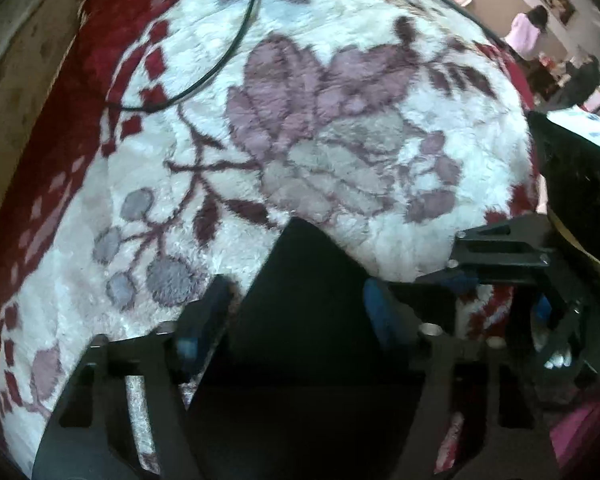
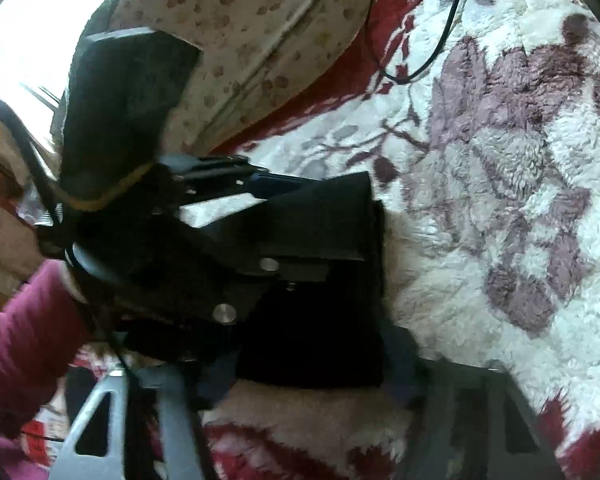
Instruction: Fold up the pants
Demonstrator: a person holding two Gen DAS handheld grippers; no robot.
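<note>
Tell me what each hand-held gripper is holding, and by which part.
Cannot tell: black pants sit between the fingers of left hand-held gripper and right hand-held gripper.

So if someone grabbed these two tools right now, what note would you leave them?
Left hand-held gripper: open, jaws either side of the black pants.
Right hand-held gripper: at the pants' near edge; can't tell if it grips.
Pants: folded compact, lying on the floral blanket.
Done: the folds look made.
Left: probably just check that it lies neat, then lift both away.

black pants (image 2: 320,280), floral blanket (image 2: 500,208), left tongs (image 2: 268,192)
</note>
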